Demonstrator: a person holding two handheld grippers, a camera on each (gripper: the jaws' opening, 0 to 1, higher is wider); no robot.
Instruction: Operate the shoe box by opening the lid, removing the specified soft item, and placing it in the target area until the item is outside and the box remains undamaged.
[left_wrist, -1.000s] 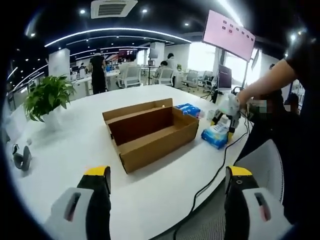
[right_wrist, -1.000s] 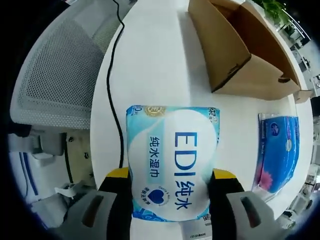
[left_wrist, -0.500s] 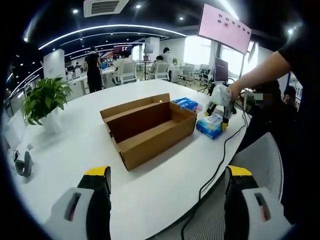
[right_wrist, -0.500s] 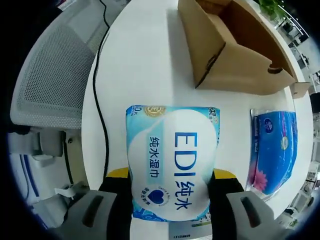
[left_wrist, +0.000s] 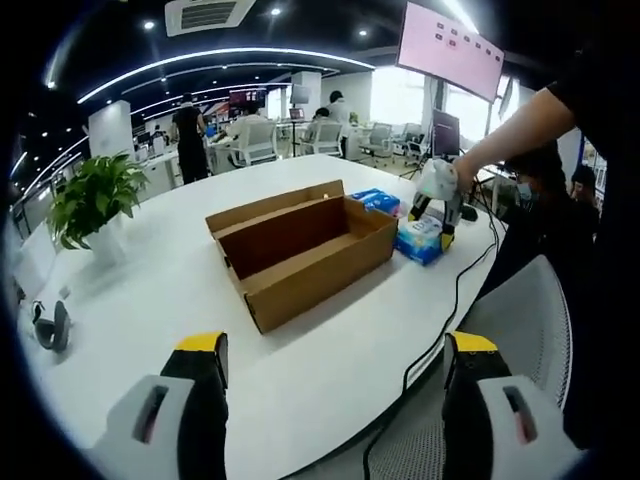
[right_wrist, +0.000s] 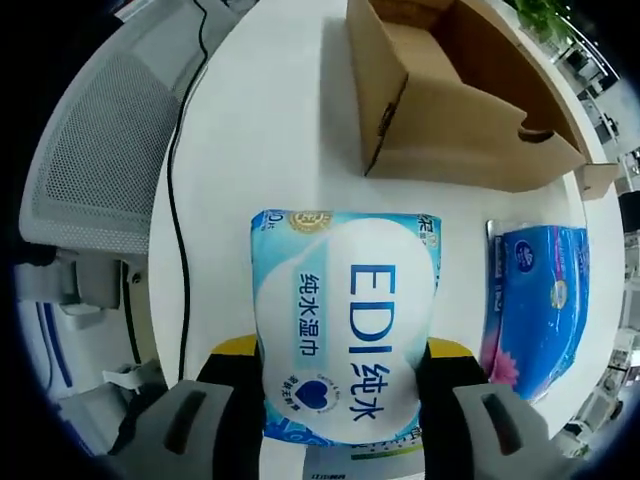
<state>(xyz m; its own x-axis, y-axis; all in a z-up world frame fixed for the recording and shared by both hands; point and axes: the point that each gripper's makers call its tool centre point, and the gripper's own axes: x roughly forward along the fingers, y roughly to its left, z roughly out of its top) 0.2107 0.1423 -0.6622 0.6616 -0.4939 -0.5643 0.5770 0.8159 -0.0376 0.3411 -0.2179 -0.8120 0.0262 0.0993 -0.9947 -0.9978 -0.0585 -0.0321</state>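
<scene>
The white tabletop (left_wrist: 150, 300) carried an open cardboard shoe box (left_wrist: 300, 245) near its middle. Beside the box's end, toward the table's edge, the right gripper (right_wrist: 340, 385) had its jaws clamped on a blue wet-wipes pack (right_wrist: 345, 325) above the tabletop. A blue tissue pack (right_wrist: 535, 295) lay just beside. The left gripper (left_wrist: 330, 400) hung with jaws wide apart, holding nothing.

Right gripper (right_wrist: 342, 385) clamps wipes pack (right_wrist: 345, 325) (open shoe box (right_wrist: 450, 110) nearby).
</scene>
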